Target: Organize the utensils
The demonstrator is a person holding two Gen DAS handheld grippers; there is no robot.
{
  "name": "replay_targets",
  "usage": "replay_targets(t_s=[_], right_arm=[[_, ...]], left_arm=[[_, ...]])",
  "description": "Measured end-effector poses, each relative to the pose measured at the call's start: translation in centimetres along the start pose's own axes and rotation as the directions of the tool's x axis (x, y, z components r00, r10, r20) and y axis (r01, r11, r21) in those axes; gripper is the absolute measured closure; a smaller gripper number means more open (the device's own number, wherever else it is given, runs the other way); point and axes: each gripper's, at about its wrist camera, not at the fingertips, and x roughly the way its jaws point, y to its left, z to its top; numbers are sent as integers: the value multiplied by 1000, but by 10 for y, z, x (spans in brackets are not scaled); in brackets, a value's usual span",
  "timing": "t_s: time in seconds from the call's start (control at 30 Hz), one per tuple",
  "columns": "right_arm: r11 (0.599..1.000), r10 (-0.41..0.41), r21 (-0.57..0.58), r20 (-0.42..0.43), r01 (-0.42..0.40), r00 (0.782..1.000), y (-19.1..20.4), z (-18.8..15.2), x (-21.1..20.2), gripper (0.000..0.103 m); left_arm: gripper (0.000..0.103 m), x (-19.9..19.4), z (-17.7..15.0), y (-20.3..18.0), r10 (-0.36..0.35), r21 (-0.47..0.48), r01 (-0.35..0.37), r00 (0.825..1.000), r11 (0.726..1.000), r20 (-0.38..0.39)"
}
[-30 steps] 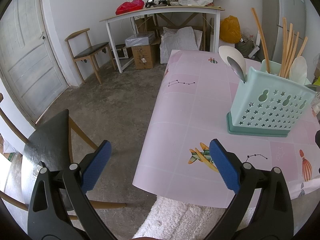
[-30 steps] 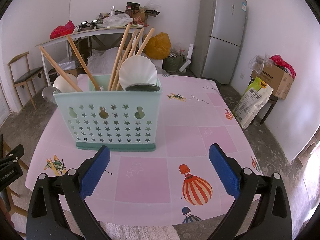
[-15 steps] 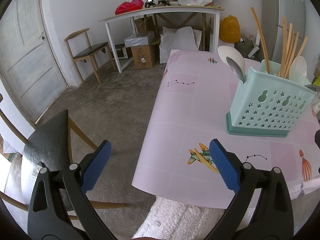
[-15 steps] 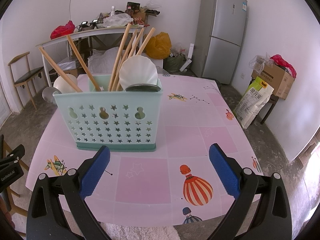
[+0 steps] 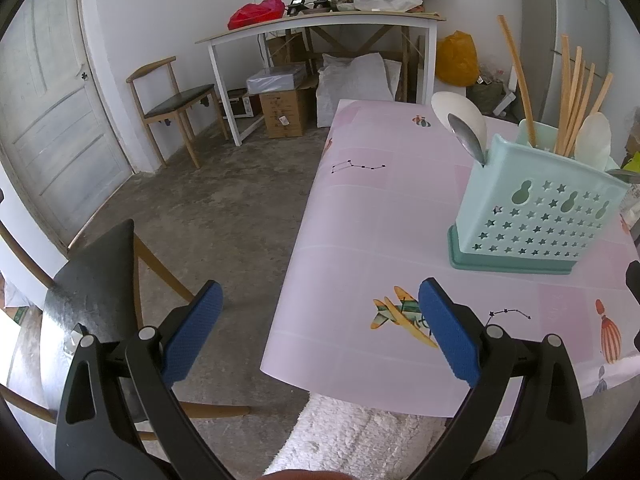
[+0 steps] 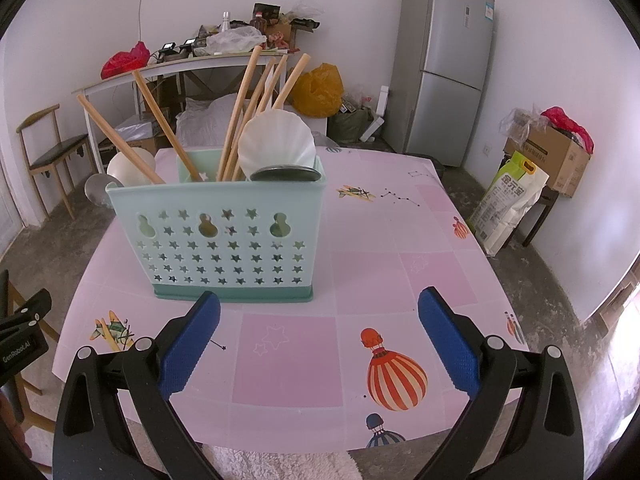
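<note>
A mint-green utensil holder (image 6: 228,240) with star-shaped holes stands on the pink table (image 6: 360,256). It holds several wooden chopsticks (image 6: 240,112), white spoons (image 6: 276,144) and metal spoons (image 5: 466,138). In the left wrist view the holder (image 5: 536,216) is at the right. My right gripper (image 6: 318,340) is open and empty, just in front of the holder. My left gripper (image 5: 318,332) is open and empty at the table's front-left edge, half over the floor.
A dark-seated wooden chair (image 5: 96,280) stands close at the left of the table. A white side table (image 5: 320,24) with clutter, boxes and another chair (image 5: 176,100) line the back wall. A grey fridge (image 6: 444,64) and a cardboard box (image 6: 552,156) stand at the right.
Both grippers have hardly moved; the left wrist view shifted very slightly. Nothing was taken hold of or let go.
</note>
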Motion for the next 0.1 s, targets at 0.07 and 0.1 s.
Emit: replay_targets(t_s=[0.07, 0.1], right_arm=[[1000, 1, 1, -1, -1, 1000, 0, 0, 0, 7], [1000, 1, 0, -2, -1, 1000, 1, 0, 1, 7]], left_arm=[[8, 0, -1, -1, -2, -2, 2, 1000, 1000, -2], [8, 0, 0, -1, -3, -2, 3, 1000, 1000, -3]])
